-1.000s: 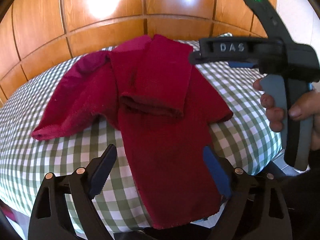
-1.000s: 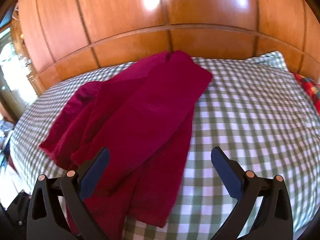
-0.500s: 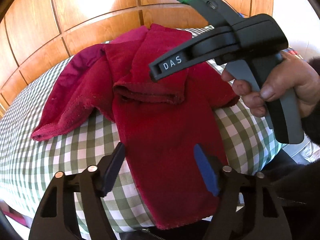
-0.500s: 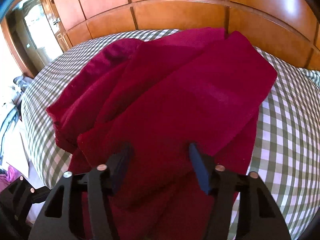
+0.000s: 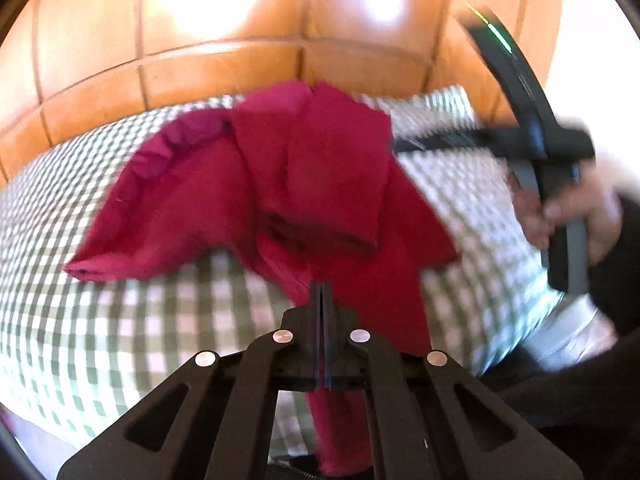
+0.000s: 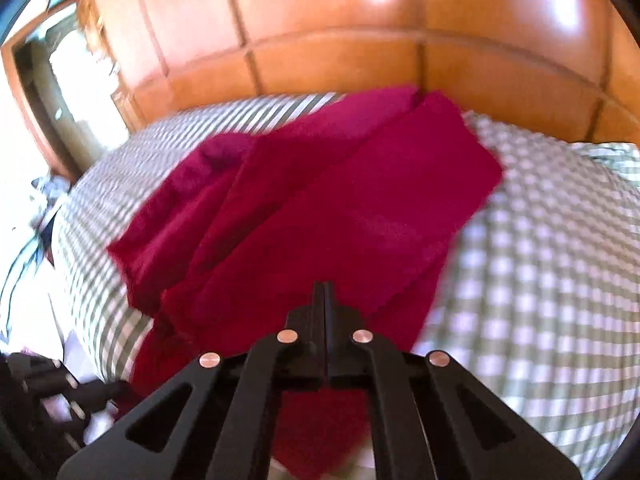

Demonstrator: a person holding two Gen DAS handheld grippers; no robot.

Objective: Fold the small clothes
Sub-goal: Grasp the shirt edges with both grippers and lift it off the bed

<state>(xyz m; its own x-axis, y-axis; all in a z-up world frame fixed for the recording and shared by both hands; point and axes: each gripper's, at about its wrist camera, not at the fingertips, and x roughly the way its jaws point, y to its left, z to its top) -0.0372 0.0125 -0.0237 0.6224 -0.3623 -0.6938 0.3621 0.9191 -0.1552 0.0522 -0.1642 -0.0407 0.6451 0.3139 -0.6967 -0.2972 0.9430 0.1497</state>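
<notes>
A dark red small garment lies spread and partly folded on a green-and-white checked bed cover. My left gripper is at the garment's near hem. Its jaws are closing tight on the fabric, and red cloth hangs below the fingers. In the right wrist view the same garment fills the middle. My right gripper is likewise closing its jaws on the near edge, with cloth bunched under them. In the left wrist view a hand grips the right tool's handle at the right. Both views are blurred.
A wooden panelled headboard runs behind the bed. A checked pillow lies at the far right. The bed's left edge drops to a cluttered floor, and a dark object sits low on the left.
Both grippers went from wide open to shut at the garment's near edge. The near hem is now pulled up off the cover, and the right tool swung rightward in the left wrist view.
</notes>
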